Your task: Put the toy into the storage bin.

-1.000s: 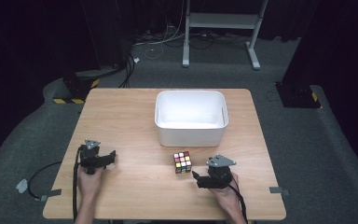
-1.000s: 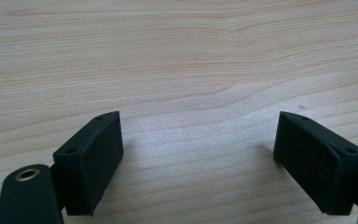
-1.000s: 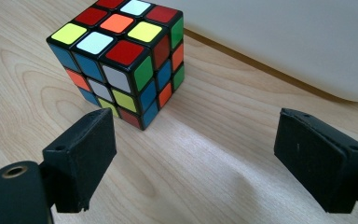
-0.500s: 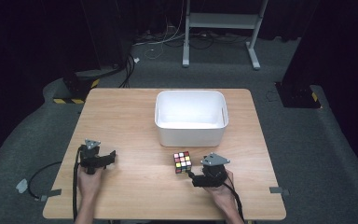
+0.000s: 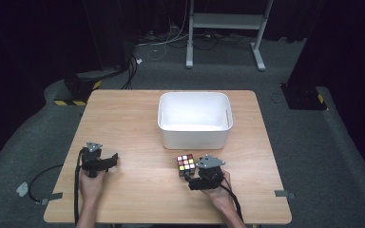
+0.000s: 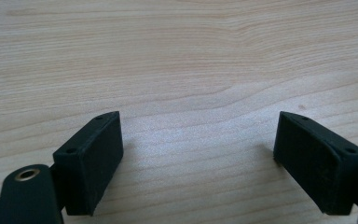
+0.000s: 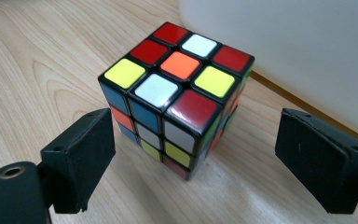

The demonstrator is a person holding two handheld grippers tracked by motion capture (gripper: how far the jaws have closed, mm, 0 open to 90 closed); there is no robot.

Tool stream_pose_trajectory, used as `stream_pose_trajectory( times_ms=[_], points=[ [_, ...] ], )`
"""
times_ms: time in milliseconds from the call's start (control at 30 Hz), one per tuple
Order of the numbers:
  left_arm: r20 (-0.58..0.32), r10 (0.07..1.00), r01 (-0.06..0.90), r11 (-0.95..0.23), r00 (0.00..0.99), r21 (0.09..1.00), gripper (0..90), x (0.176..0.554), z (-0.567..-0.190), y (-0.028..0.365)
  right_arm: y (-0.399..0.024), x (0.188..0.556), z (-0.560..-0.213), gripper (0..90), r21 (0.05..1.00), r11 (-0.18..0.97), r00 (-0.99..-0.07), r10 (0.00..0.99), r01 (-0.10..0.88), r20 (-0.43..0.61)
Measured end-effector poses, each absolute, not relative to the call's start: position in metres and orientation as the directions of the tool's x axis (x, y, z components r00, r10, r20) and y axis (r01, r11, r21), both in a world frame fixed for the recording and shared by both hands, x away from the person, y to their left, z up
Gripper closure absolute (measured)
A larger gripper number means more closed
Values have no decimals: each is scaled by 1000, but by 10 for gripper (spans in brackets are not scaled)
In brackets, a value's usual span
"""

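A scrambled colour cube [image 5: 186, 164] sits on the wooden table [image 5: 133, 118] just in front of the white bin. My right gripper [image 5: 190, 177] lies low at the cube's near right side, pointing at it. In the right gripper view the cube [image 7: 177, 93] stands corner-on, its near corner between the jaws of my right gripper [image 7: 196, 140], and neither pad touches it. These jaws have just been opening. My left gripper [image 5: 113, 160] rests at the table's near left, and in the left gripper view it [image 6: 198, 140] is open over bare wood.
The white bin [image 5: 195, 128] stands at the middle of the table's far half, and its wall [image 7: 284, 46] rises close behind the cube. A cable [image 5: 38, 180] trails off the table's left edge. Dark floor and a metal stand [image 5: 223, 21] lie beyond.
My right gripper has slid left across the table, up to the cube. The cube, the bin and the left gripper have stayed in place.
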State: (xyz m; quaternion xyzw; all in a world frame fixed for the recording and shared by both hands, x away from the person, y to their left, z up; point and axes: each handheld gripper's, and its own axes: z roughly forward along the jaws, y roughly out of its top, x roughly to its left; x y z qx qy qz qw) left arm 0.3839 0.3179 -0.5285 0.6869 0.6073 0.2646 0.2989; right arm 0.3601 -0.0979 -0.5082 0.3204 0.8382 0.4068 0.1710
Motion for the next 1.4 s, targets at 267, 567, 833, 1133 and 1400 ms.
stream_pose_trajectory(
  times_ms=[267,567,833,1133,1400],
  points=[
    [1,993,677,-84,122,731,158,384,-528,318,-87,366,-505,102,805,460,-755,655,374,-24],
    [1,993,677,-84,122,731,158,384,-528,318,-75,373,-503,96,807,464,-763,646,365,-26],
    [1,993,677,-84,122,731,158,384,-528,318,-67,380,-506,96,797,478,-765,643,369,-32],
    [1,993,678,-84,122,731,158,384,-528,318,-64,386,-515,132,785,480,-763,647,392,-14],
    [0,993,677,-83,121,731,158,384,-528,318,-64,387,-516,143,789,478,-765,644,386,-17]
  ],
)
